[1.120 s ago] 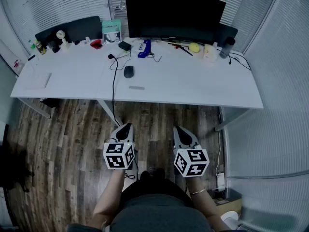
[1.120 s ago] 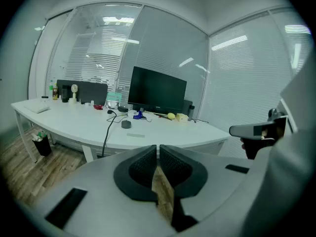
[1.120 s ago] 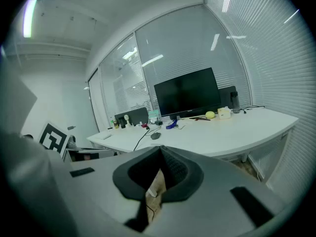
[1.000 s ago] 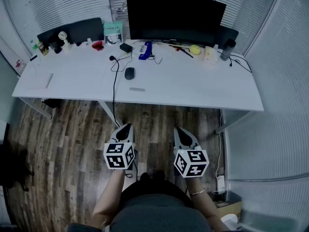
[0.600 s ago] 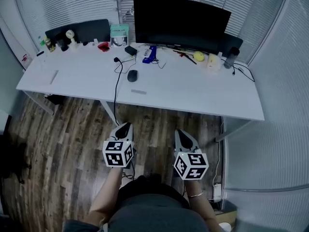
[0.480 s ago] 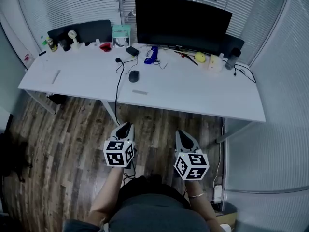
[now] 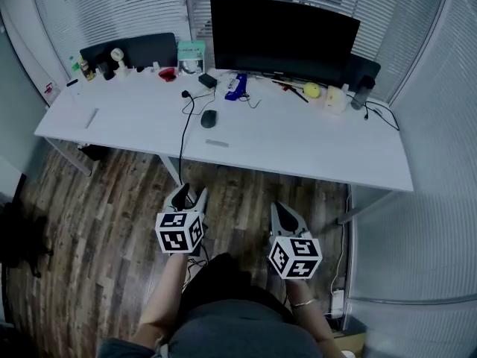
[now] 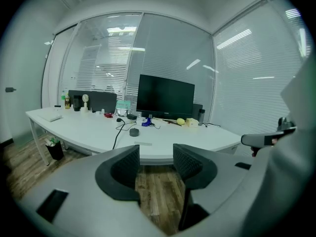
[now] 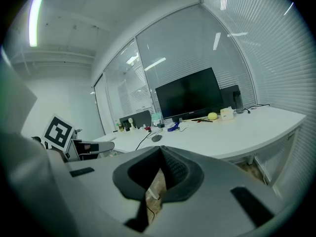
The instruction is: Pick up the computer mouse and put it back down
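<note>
Left gripper (image 8: 156, 159): the jaws have just been opening and stand apart, with only floor showing between them; nothing is held. Right gripper (image 9: 160, 169): jaws pressed together, nothing between them. Both are held low in front of the person, over the wooden floor (image 7: 89, 222).

Desk (image 7: 298, 144): white and wide, well apart from both grippers. Monitor (image 7: 283, 32): dark, at the rear edge. Cable (image 7: 181, 136): black, running from the rear of the desk top over its front edge. Computer mouse (image 7: 208, 118): dark, lying flat on the desk top left of centre, just beside the cable, with neither gripper near it.

Status, judged from these positions: no step is complete. Remaining: approach the desk, close on the computer mouse, lift it, set it back down, release.
</note>
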Demonstrator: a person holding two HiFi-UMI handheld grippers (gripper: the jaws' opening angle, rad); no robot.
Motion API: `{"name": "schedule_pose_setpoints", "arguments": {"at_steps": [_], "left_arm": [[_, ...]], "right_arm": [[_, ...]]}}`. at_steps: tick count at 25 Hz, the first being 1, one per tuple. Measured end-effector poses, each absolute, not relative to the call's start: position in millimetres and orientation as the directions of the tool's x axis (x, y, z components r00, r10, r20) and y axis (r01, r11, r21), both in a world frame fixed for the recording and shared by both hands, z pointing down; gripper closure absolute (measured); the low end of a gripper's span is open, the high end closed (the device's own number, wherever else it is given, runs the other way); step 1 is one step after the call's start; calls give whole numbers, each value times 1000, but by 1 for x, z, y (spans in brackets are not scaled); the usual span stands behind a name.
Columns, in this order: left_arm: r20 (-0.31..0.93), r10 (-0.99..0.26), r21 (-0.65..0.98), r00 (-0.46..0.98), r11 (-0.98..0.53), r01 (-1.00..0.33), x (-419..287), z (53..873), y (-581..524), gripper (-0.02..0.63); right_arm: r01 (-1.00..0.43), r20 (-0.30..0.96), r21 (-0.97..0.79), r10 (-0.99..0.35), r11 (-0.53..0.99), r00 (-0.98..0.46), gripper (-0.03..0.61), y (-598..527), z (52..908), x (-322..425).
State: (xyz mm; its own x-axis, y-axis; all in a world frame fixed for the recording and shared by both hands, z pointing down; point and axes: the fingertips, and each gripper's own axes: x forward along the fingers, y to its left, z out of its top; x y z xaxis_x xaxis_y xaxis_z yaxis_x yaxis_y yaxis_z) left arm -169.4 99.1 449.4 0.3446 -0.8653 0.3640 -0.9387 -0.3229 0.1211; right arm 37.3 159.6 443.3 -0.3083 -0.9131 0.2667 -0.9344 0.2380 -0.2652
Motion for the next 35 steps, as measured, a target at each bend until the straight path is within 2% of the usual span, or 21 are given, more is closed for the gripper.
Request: {"name": "schedule_pose_setpoints", "arguments": {"at_steps": [5,14,35], "left_arm": [[366,-865,99,343,-330,-939,-169,447,83,351],[384,-855,68,348,-350,-934,-161,456,25,315],[447,-830,108,333,-319,-941,-177,488,-161,304]], "right_arm": [[-936,269,-271,-916,224,-297,574,151,447,42],[-948,288,-251,-919,198,-268,574,104,451,48],[-955,356,-248,-901,165,-248,574,-67,460,37]]}}
